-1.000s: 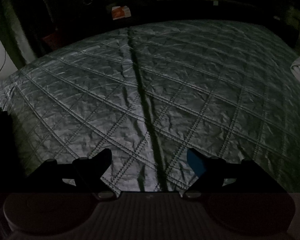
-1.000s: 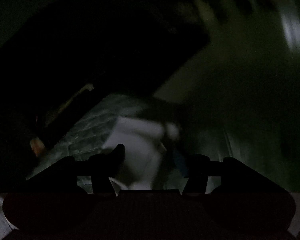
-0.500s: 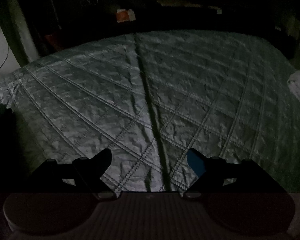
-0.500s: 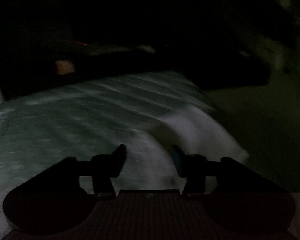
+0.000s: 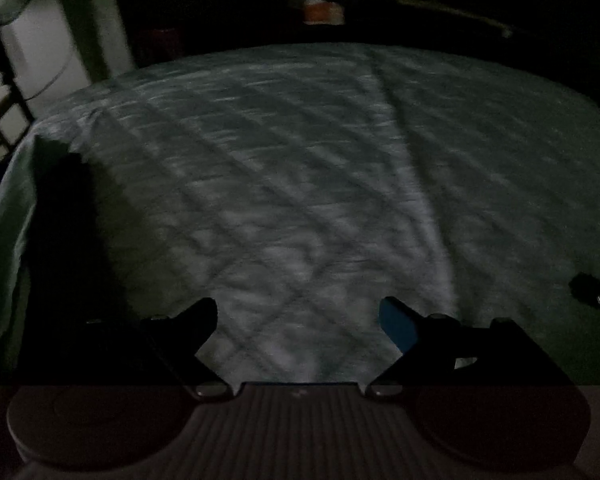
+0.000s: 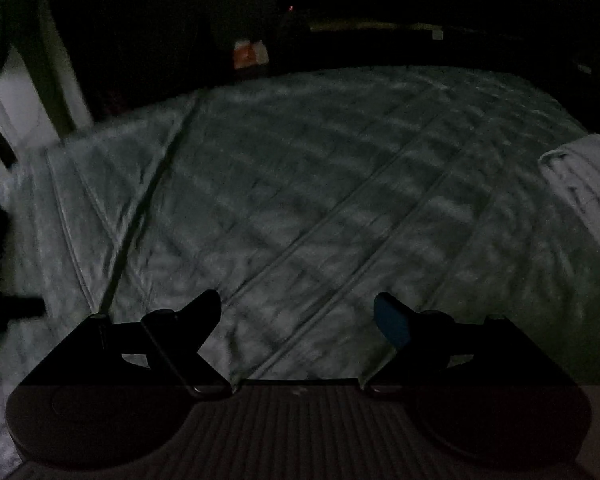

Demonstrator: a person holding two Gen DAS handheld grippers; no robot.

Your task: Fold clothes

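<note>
The room is dim. A folded white garment (image 6: 584,188) lies at the right edge of the bed in the right wrist view; it is out of the left wrist view. My left gripper (image 5: 298,316) is open and empty above the quilted grey bedspread (image 5: 300,160). My right gripper (image 6: 298,312) is open and empty above the same bedspread (image 6: 320,184), well left of the garment. The tip of the right gripper (image 5: 598,298) shows dark at the right edge of the left wrist view.
A dark shape (image 5: 68,240) lies on the bed's left side. A small orange and white item (image 5: 322,10) sits beyond the far edge, also in the right wrist view (image 6: 250,54). A pale wall (image 5: 36,60) stands at the far left.
The right gripper has opened, let go of the white garment and swung left over the bedspread. The left gripper has turned left; the garment has left its view.
</note>
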